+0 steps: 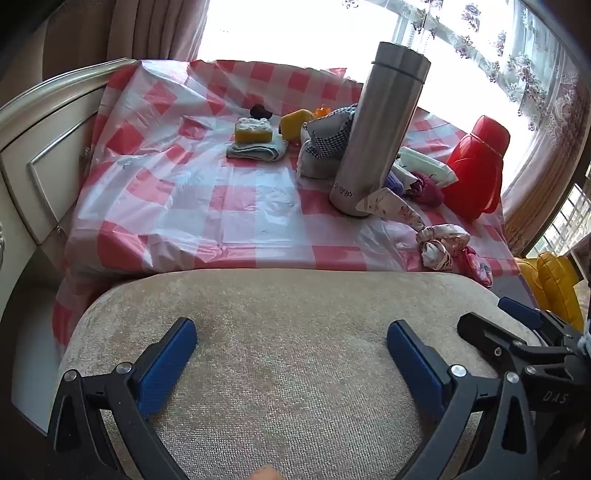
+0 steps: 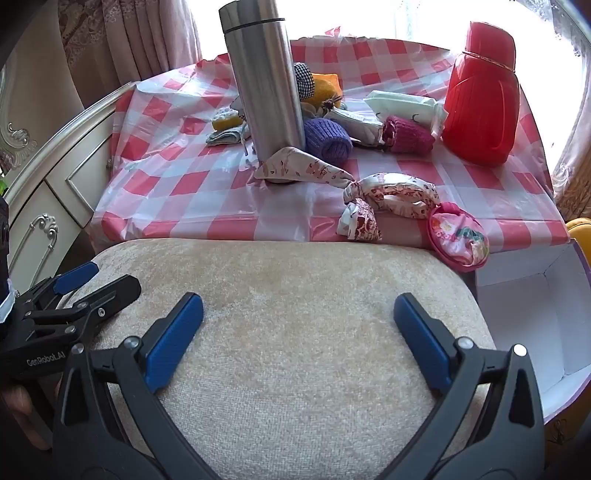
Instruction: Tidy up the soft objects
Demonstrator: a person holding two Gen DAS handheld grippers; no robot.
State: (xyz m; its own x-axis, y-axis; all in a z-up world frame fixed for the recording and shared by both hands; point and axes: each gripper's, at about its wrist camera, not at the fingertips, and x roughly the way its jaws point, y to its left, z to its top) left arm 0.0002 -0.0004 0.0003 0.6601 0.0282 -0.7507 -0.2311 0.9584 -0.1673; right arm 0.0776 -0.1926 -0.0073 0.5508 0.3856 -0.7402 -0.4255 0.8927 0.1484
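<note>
Left tool [image 1: 291, 341]: jaws spread, empty, hovering over the beige cushion [image 1: 280, 314].
Right tool [image 2: 298, 319]: also spread, empty, poised the same way.
Soft objects: purple knit roll [image 2: 328, 138], maroon knit roll [image 2: 406, 134], floral cloth [image 2: 388, 195] scattered on the checked table [image 2: 177, 177] beside the steel flask [image 2: 264, 77].
Open box [image 2: 532, 310]: at right, likely their destination.

Home, likely bedroom or living room: ornate cream cabinet [image 2: 48, 192], floral curtains [image 1: 546, 92] at bright window [image 1: 295, 29], upholstered stool [image 2: 288, 332], checked plastic cloth [image 1: 221, 192] over counter.
</note>
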